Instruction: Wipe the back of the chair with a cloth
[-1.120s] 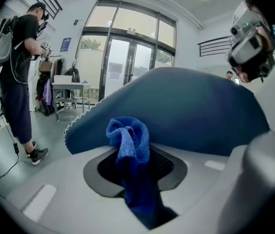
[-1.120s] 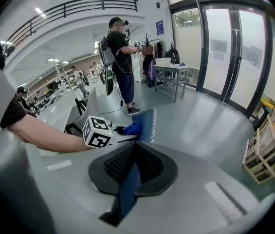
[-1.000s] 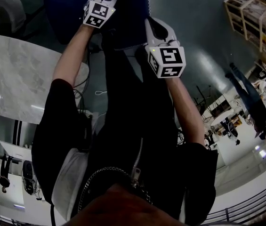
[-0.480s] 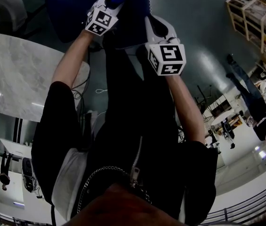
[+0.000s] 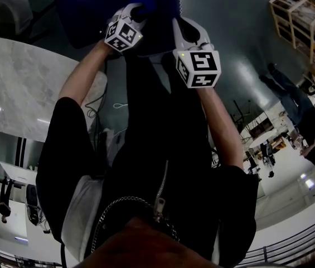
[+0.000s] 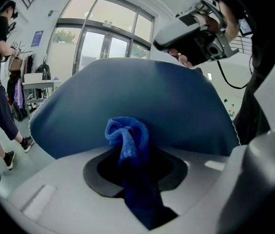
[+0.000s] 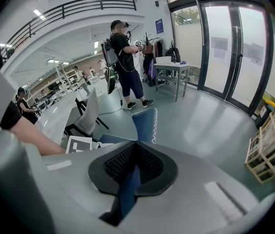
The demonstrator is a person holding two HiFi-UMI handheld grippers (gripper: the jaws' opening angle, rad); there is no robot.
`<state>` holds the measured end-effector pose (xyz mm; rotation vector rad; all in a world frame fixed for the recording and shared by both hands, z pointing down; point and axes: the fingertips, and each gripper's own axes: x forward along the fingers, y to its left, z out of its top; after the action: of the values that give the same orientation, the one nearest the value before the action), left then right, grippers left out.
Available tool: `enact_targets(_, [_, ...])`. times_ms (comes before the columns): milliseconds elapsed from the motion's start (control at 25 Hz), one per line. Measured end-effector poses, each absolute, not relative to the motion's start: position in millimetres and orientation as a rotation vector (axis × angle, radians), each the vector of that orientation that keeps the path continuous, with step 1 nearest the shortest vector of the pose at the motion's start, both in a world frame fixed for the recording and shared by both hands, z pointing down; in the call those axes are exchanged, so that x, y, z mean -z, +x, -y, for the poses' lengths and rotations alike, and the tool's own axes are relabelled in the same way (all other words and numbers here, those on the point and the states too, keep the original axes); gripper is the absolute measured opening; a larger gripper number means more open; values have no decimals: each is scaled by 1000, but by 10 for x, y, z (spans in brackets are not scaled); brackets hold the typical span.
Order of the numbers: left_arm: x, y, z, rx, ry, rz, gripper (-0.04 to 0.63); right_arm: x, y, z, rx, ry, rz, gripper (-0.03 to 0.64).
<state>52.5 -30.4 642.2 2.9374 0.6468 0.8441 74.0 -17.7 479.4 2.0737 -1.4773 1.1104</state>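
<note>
1. The left tool (image 6: 132, 165) is clamped on a bunched blue terry cloth (image 6: 126, 138). A folded wad stands out beyond the jaws, so fabric rather than the hard tool face meets the surface
2. The wad sits at the dark blue padded chair back (image 6: 127, 91), which has white zigzag stitching along its edges. Actual contact cannot be confirmed. The panel fills the left gripper view, so the tool is aimed squarely at its face, below the top rim
3. The right tool (image 7: 133, 172) is closed on a thin blue edge, which reads as the rim of the chair back. Judged purpose: to brace the chair against tipping or turning under wiping pressure
4. In the head view, both arms reach forward. The left tool is on the panel face and the right tool at its right edge, near each other but apart
5. Judged stage: wiping is under way. The next stroke calls for even pressure along the panel. Judged risk: the blue terry cloth drags out of the jaws
</note>
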Motion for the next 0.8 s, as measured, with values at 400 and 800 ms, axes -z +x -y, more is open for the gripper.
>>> enact_targets(400, [-6454,146,-120,-893,2887,-867,117,-4812,773,201,-1115,2068,1484,3])
enact_targets(800, [-6469,-250,-463,-930,2806,-1131,117,-4835,781,174,-1123,2066,1480,3])
